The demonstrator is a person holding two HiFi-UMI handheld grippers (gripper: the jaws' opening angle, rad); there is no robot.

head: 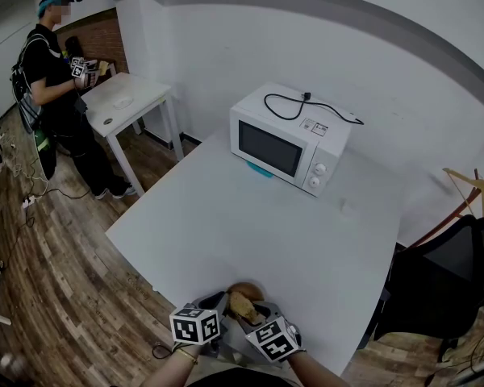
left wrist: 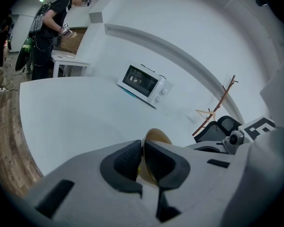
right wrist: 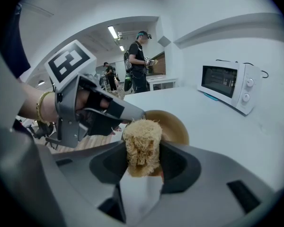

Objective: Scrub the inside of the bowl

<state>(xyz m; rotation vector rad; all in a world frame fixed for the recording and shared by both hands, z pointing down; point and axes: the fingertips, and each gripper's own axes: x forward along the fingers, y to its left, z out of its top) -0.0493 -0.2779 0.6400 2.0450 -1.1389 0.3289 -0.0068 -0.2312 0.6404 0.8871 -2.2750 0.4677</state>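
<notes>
Left gripper (left wrist: 143, 157): its jaws are almost together and pinch the thin rim of the bowl (left wrist: 157, 136).
Right gripper (right wrist: 143, 159): its jaws squeeze a scrubber (right wrist: 142, 143), which sticks up from between them.
Scrubber: yellow-brown, rough and stringy, like a dry sponge. It looks soft and very light and will squash when pushed. It is held by its lower half, so the top is free to rub.
Bowl: it is at the near edge of the white table (head: 250, 216), between the two grippers and right below the person. Its open side tips toward the scrubber, which is just beside it.
Bowl bottom: it may rest on the table or be lifted a bit; the view is too poor to tell.
How the bowl handles: it looks small, light, hard and smooth, maybe wood. It could slide or tip when rubbed.
Where to hold: the rim on the left side is a good spot. It leaves the inside open.
Microwave (head: 289, 139): white, well apart from the bowl, on the far side of the table.
Other person (head: 56, 79): far away at the back.
</notes>
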